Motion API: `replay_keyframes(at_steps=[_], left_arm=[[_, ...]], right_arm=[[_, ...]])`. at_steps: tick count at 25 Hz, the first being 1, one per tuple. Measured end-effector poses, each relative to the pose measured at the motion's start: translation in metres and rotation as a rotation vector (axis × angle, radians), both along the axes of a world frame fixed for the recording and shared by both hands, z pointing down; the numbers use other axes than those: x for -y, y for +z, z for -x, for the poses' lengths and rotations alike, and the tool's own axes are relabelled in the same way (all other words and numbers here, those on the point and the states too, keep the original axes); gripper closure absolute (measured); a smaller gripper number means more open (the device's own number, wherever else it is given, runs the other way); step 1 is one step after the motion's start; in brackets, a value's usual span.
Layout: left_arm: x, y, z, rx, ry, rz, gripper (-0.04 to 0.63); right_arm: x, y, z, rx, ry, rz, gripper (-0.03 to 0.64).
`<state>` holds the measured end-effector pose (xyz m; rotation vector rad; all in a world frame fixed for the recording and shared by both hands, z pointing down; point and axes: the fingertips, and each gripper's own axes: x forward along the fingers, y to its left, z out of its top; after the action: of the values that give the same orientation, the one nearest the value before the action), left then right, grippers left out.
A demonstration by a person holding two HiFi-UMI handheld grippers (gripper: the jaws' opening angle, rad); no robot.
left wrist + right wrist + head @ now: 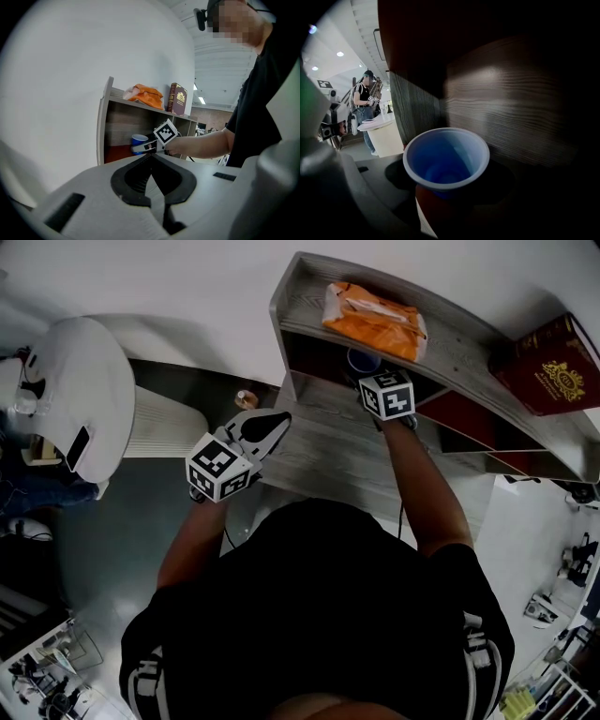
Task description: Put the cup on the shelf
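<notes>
The blue cup [446, 157] stands upright between the jaws of my right gripper [440, 197], inside the lower compartment of the wooden shelf [469, 343]. The head view shows only the blue cup's [361, 360] rim under the top board, just ahead of the right gripper [375, 381] and its marker cube. The left gripper view shows that cup [138, 139] held over the shelf's red floor; I cannot tell whether it touches. My left gripper [278, 420] hangs left of the shelf, shut and holding nothing, its jaws meeting at the tips [151, 157].
An orange packet [375, 320] and a dark red book [548, 362] lie on the shelf's top board. A wood-grain tabletop [328, 456] lies below the shelf. A white rounded chair [80, 390] stands at the left, with a small bottle [246, 399] near the left gripper.
</notes>
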<state>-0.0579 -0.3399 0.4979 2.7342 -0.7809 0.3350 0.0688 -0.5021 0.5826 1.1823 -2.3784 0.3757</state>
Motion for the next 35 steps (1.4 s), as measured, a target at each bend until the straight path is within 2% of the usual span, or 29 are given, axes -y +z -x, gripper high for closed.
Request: replay_keyframes(at_steps=[19,35], left_arm=[[-0.012,0.000,0.001,-0.005,0.015,0.008,0.578],[-0.041,-0.005,0.002,-0.030,0.037,0.009,0.580]], right_arm=[[-0.011,0.005,0.000,-0.047,-0.014,0.003,0.299],[-0.050,0.003,-0.022,-0.043,0.058,0.020,0.299]])
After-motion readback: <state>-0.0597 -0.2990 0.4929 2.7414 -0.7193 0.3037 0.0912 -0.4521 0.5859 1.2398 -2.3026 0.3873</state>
